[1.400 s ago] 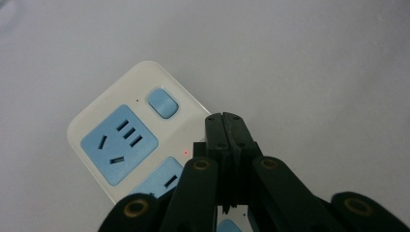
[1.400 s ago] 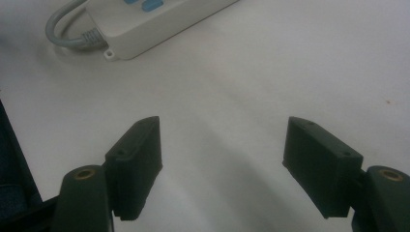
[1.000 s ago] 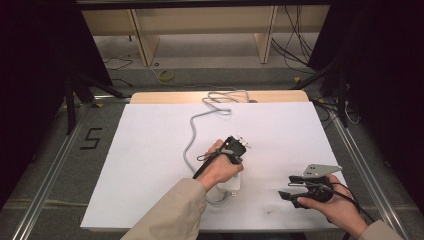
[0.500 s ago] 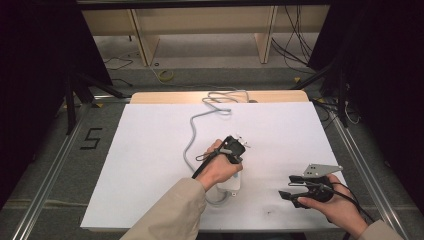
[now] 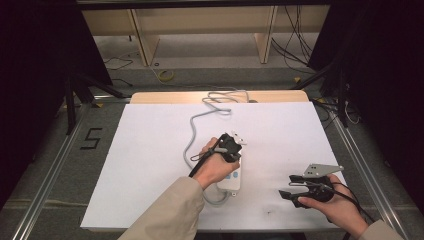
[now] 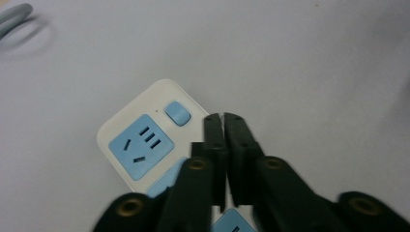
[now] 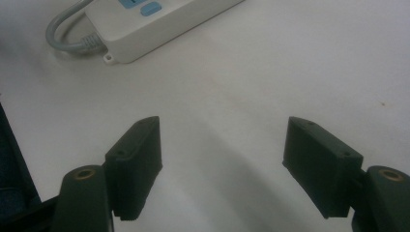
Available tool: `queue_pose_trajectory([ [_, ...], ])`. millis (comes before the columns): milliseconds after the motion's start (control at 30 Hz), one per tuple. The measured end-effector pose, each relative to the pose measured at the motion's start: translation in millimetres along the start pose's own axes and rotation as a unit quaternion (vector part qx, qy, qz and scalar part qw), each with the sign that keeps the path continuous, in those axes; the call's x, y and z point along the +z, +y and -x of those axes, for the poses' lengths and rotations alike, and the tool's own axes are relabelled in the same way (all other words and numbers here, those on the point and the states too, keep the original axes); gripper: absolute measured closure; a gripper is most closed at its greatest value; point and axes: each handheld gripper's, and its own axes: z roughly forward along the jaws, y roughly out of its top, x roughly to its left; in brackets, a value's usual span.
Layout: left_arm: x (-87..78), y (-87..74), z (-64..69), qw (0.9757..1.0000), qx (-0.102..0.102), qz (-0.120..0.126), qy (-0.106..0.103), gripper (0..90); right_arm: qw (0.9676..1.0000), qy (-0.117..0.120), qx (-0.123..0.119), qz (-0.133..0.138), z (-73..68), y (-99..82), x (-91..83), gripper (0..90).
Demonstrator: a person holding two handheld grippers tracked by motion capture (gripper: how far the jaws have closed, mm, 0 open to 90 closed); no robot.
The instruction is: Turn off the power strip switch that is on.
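A white power strip (image 5: pixel 233 177) with blue sockets lies on the white tabletop (image 5: pixel 150 150), its grey cable (image 5: pixel 192 130) running to the far edge. My left gripper (image 5: pixel 234 150) hovers over the strip's far end. In the left gripper view, its jaws (image 6: pixel 218 118) have just been opening and stand a hairline apart with nothing between them, beside the blue switch (image 6: pixel 177 112) and a socket (image 6: pixel 140 145). My right gripper (image 5: pixel 286 185) rests near the front right, open and empty (image 7: pixel 222 130), aimed towards the strip's cable end (image 7: pixel 145 24).
The cable coils in loops (image 5: pixel 222 100) at the table's wooden back edge. Metal rails (image 5: pixel 50 170) run along both sides. A "5" mark (image 5: pixel 91 138) is on the floor at left. Shelf legs (image 5: pixel 142 40) stand behind the table.
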Motion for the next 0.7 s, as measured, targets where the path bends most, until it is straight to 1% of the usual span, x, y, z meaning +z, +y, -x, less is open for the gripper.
queue_pose_trajectory([
  [133, -6.0, -3.0, -4.0, 1.0, -0.003, 0.006, 0.007, 82.6, 1.0, 0.0, 0.0, 0.0, 0.0, 0.1, -0.1, 29.9],
  [200, -8.5, -4.2, -5.9, 0.9999, -0.005, 0.011, 0.009, 80.6, 1.0, 0.0, 0.0, 0.001, 0.0, 0.1, -0.3, 30.0],
  [433, -18.0, -11.3, -13.7, 0.9997, -0.008, 0.022, 0.01, 66.7, 1.0, -0.001, 0.001, 0.0, 0.3, -0.3, -0.8, 30.0],
  [600, -25.9, -18.7, -23.7, 0.9986, -0.023, 0.044, 0.016, 58.4, 1.0, 0.0, 0.002, 0.0, 0.2, -0.2, -0.6, 29.9],
  [633, -26.9, -19.5, -24.9, 0.9985, -0.026, 0.047, 0.012, 56.7, 1.0, 0.0, 0.002, 0.0, 0.1, -0.1, -0.5, 29.9],
  [667, -28.8, -20.8, -26.9, 0.9982, -0.033, 0.051, 0.004, 55.8, 1.0, 0.0, 0.002, 0.0, 0.0, -0.1, -0.4, 29.9],
  [700, -30.2, -21.9, -28.3, 0.9977, -0.04, 0.055, 0.001, 55.3, 1.0, 0.0, 0.001, 0.001, 0.0, 0.0, -0.2, 29.9],
])
